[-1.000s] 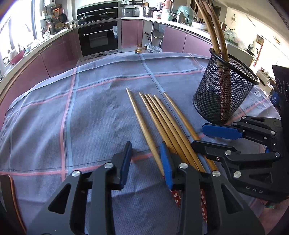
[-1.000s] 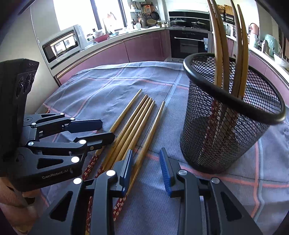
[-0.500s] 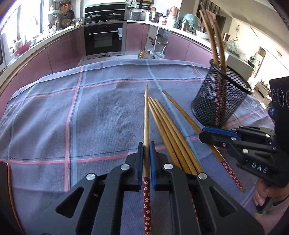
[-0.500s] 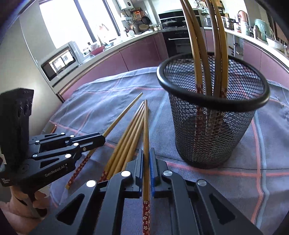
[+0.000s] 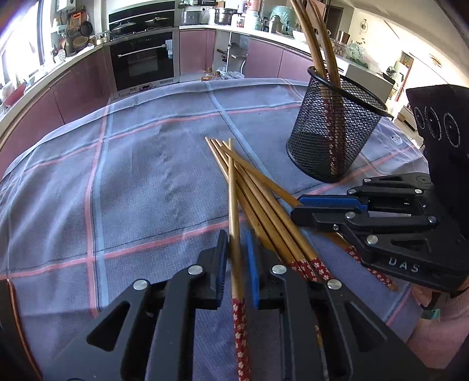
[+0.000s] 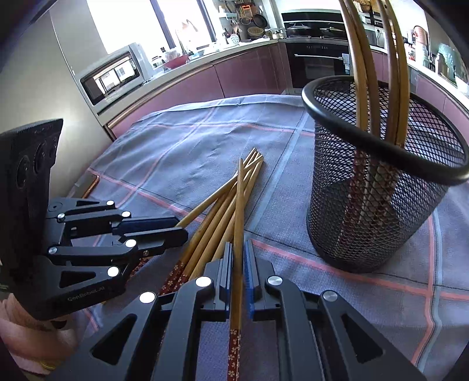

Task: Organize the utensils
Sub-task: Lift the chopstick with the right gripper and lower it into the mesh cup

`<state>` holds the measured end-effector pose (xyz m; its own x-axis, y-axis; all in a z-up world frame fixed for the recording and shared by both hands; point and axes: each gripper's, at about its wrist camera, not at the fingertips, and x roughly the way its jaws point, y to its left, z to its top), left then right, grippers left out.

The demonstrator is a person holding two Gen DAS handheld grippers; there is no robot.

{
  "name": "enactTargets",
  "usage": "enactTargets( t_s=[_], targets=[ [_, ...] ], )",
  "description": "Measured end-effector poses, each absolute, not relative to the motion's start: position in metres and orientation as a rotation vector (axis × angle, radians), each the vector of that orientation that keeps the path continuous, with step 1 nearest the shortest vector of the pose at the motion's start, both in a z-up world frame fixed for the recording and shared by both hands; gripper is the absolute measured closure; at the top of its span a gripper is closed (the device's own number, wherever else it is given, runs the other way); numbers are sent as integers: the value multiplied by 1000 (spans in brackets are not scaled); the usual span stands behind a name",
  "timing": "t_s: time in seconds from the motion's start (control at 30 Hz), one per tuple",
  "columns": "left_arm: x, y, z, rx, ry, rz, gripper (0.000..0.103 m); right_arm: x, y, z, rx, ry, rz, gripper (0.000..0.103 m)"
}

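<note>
Draping the kitchen table, a checked tablecloth (image 5: 146, 190) bears chopsticks (image 5: 263, 199); right gripper (image 6: 238, 263) clamps one chopstick (image 6: 239, 205), while left gripper (image 5: 236, 252), jaws just loosening, straddles another.

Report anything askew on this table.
The loose chopsticks on the cloth lie fanned out, tips bunched and patterned ends spread, not parallel. One chopstick crosses over them at an angle. The mesh holder stands upright; nothing looks spilled.

The chopsticks in the mesh holder (image 6: 381, 181) run out past the top edge of both views. The right gripper (image 5: 302, 209) covers part of 1 loose chopstick (image 5: 378, 275). Countertop items (image 5: 234, 14) are too small to identify.
</note>
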<state>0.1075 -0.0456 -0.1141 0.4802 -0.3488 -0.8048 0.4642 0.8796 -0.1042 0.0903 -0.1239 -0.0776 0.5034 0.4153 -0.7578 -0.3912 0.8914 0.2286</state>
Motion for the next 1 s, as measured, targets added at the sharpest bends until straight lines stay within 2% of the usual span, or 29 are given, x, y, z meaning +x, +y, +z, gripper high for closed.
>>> enactTargets(
  t_s=[0.13, 0.3, 0.47, 1.0],
  targets=[
    [120, -47, -115, 130, 956, -515, 87, 97, -120, -79, 21, 921, 484, 95],
    [128, -50, -115, 131, 962, -497, 95, 97, -123, -78, 30, 912, 487, 97],
    [123, -46, -103, 96, 932, -499, 95, 86, -133, -61, 54, 852, 500, 97],
    [87, -37, -3, 1, 719, -694, 95, 49, -205, 21, 196, 603, 504, 97]
  ],
)
